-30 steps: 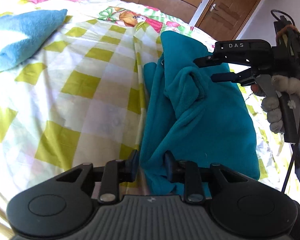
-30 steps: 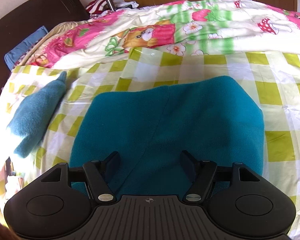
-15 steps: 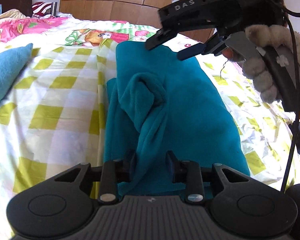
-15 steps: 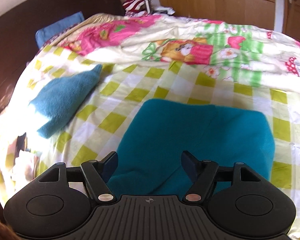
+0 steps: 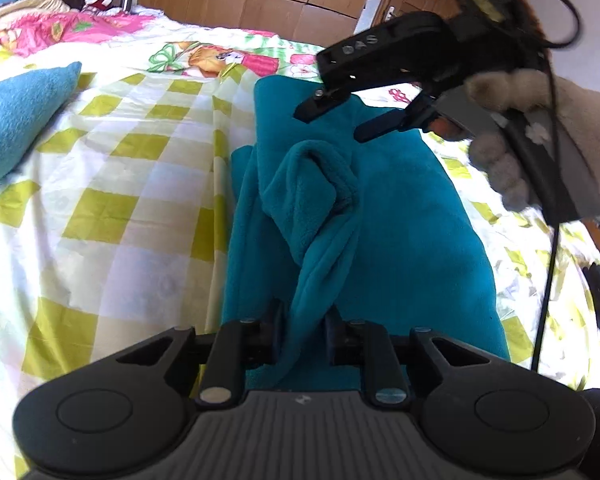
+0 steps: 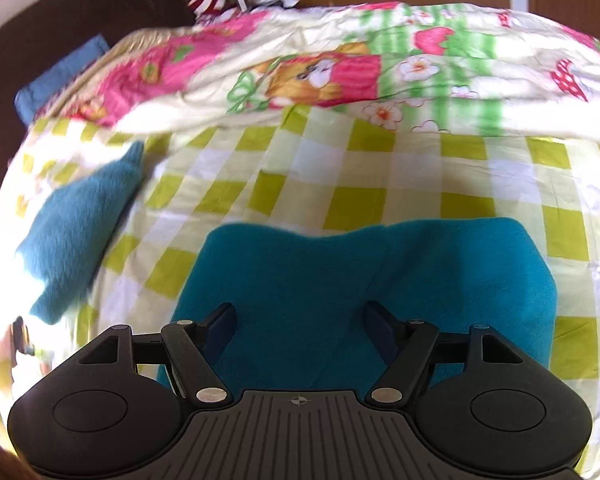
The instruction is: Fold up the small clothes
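1. A light blue towel (image 5: pixel 16 120) is lying on the checked bed sheet (image 5: pixel 112 208), at the far left.
2. The left tool (image 5: pixel 304 332) is pinching a raised fold of the teal fleece garment (image 5: pixel 404 232), which is lying mid-bed.
3. The right tool (image 5: pixel 332 122) is hovering above the garment's far end, its fingers spread wide and holding nothing.

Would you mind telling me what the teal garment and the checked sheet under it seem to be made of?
The teal garment looks like matte fleece: fuzzy nap, thick soft folds. The checked sheet seems a thin, smooth woven fabric, perhaps cotton: fine creases, slight sheen.
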